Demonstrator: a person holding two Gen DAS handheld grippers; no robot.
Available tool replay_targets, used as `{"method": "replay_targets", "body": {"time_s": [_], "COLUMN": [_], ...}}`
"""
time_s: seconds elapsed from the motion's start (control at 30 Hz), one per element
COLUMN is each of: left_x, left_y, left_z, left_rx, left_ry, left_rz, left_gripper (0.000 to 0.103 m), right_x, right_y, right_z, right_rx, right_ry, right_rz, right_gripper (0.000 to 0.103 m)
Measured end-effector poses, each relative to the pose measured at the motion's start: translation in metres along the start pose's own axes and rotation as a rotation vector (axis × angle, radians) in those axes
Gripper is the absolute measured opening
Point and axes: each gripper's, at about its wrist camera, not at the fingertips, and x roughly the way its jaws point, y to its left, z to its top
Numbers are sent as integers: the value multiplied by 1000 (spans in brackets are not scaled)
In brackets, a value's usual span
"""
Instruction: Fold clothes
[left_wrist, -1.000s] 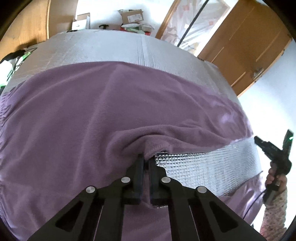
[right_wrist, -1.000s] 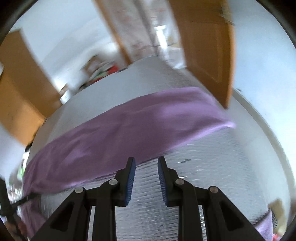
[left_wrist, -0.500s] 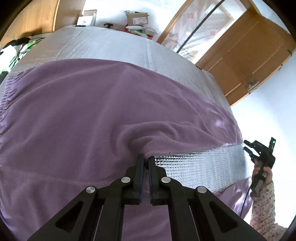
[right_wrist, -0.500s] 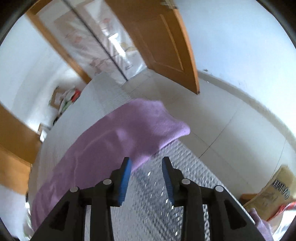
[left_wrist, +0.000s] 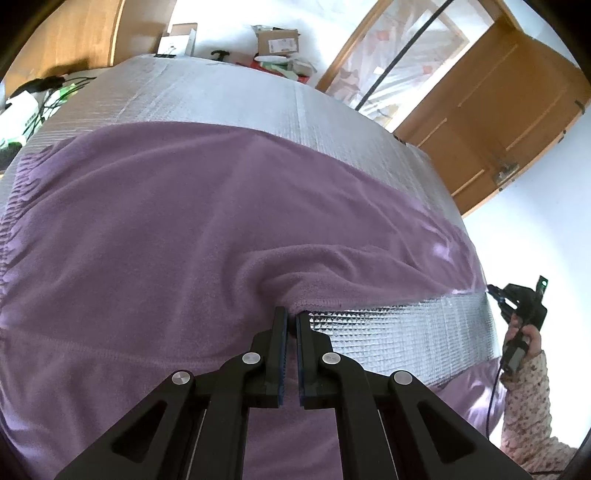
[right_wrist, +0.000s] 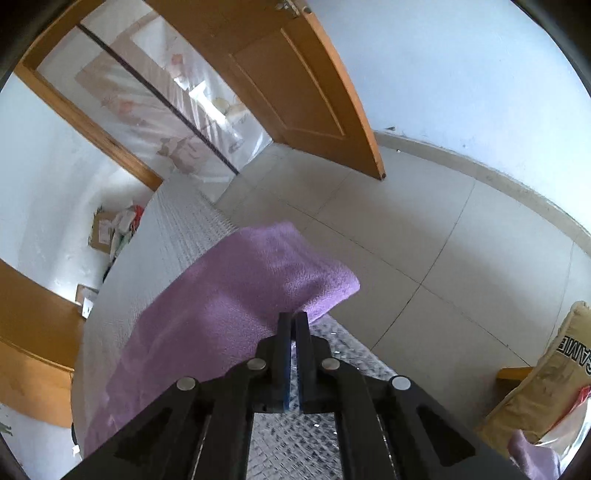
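Note:
A purple fleece garment (left_wrist: 184, 221) lies spread across a silver quilted mat (left_wrist: 399, 332). My left gripper (left_wrist: 291, 315) is shut on its near hem, and the cloth bunches into a ridge just past the fingertips. In the right wrist view the garment's right end (right_wrist: 236, 291) lies at the mat's (right_wrist: 166, 229) edge, slightly raised. My right gripper (right_wrist: 293, 317) is shut there, its tips pinching the cloth's edge. The left wrist view shows that right gripper (left_wrist: 496, 291) at the far right, held by a hand in a floral sleeve (left_wrist: 524, 398).
The mat's right edge drops to a tiled floor (right_wrist: 443, 240), with an open wooden door (right_wrist: 295, 92) beyond. A printed sack (right_wrist: 546, 369) stands at the lower right. Cardboard boxes (left_wrist: 277, 40) sit past the mat's far end, and cables (left_wrist: 33, 99) lie at its left.
My right gripper was open above the mat; it has moved to the garment's right end and shut on the edge. My left gripper stays shut on the hem.

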Motion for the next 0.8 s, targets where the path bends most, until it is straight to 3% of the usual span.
{"method": "replay_targets", "body": {"time_s": [0.2, 0.43, 0.63, 0.8], "left_x": [-10, 0, 8, 14], "left_y": [-1, -7, -12, -10], "left_z": [-2, -11, -8, -7], "left_rx": [11, 103, 197, 244], "left_ry": [-10, 77, 134, 187], "left_rz": [-4, 1, 31, 6], "left_gripper": [4, 4, 4, 4], "right_x": [-43, -19, -34, -27], "right_y": [5, -3, -2, 11], "right_z": [1, -6, -14, -11], "right_rx": [-57, -74, -102, -195], "right_ry": [-123, -56, -118, -74], "right_rz": [9, -139, -171, -272], "right_gripper": [2, 2, 2, 2]}}
